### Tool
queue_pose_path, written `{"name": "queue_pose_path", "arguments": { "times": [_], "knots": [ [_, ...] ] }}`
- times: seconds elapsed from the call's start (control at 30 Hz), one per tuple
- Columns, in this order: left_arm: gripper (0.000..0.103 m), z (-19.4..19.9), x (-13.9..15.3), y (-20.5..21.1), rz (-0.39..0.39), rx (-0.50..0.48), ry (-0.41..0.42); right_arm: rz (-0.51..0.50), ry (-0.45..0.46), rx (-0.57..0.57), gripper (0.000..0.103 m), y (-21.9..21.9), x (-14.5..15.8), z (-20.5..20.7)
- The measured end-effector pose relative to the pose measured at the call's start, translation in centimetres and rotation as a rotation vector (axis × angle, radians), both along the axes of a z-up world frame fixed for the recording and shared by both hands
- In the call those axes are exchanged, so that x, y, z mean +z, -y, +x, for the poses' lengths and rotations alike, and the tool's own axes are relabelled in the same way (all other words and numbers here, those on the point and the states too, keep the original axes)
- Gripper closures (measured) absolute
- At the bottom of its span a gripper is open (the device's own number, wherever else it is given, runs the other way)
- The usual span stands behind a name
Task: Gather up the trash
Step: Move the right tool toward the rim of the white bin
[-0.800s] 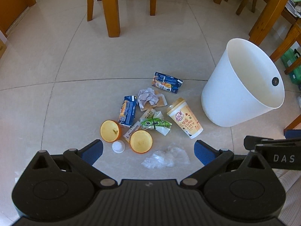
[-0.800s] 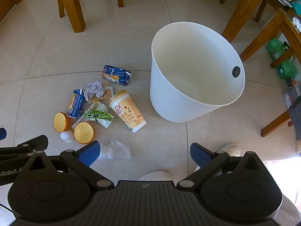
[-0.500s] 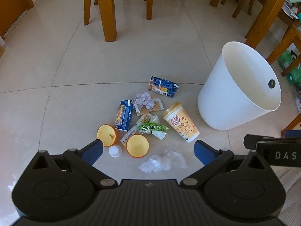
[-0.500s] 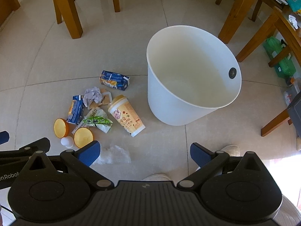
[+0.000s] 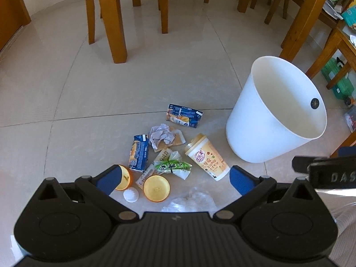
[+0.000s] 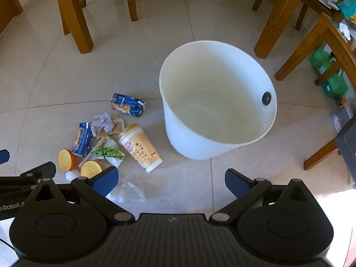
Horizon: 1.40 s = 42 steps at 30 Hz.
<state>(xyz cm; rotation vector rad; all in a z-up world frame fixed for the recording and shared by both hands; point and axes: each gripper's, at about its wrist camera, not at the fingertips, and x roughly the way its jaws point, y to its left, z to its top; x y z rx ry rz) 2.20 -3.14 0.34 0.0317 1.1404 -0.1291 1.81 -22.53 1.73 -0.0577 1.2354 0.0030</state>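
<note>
Both views pulled back; trash (image 5: pixel 169 155) lies below open left gripper (image 5: pixel 175 178).

A tiled floor (image 5: pixel 93 93) lies open and bare between the litter pile and the wooden chair legs (image 5: pixel 115 22) at its far edge. The white waste bin (image 6: pixel 213 102) stands upright with its mouth wide and unobstructed from above. More wooden furniture legs (image 6: pixel 280 15) crowd close behind and to the right of the bin. The litter sits packed together left of the bin: a milk-tea cup (image 5: pixel 207 156) lying on its side nearest the bin, two juice cartons (image 5: pixel 184 115), crumpled paper (image 5: pixel 161 134), a green wrapper (image 5: pixel 173 166), two orange halves (image 5: pixel 156 188) and clear plastic film (image 5: pixel 191 202). A narrow strip of bare floor separates cup and bin. Both hand-held grippers hover above the floor's near edge, jaws spread, gripping nothing.
</note>
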Motion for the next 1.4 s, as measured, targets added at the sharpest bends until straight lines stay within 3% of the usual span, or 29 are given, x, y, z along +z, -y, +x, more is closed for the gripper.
{"name": "queue_pose_path", "arguments": {
  "times": [0.2,0.63,0.83,0.97,1.2,1.4],
  "knots": [
    [0.001,1.3,-0.7,0.9,-0.020,-0.019,0.001,-0.034,0.048,0.022,0.000,1.5,1.5,1.8],
    [0.001,3.0,-1.5,4.4,0.008,-0.073,0.164,-0.049,0.165,-0.020,0.000,8.8,2.5,6.8],
    [0.001,3.2,-4.0,5.3,-0.019,-0.114,0.180,-0.022,0.223,-0.100,0.000,14.1,0.5,9.1],
    [0.001,3.3,-5.9,5.9,0.010,-0.144,0.177,-0.027,0.212,-0.149,0.000,16.7,-2.1,10.7],
    [0.001,2.9,-8.7,6.6,0.071,-0.202,0.168,-0.036,0.142,-0.157,0.001,18.8,-6.0,12.7],
    [0.001,2.0,-11.0,6.4,0.049,-0.241,0.129,0.028,0.090,-0.208,0.007,20.1,-8.5,13.9]
  ]
}}
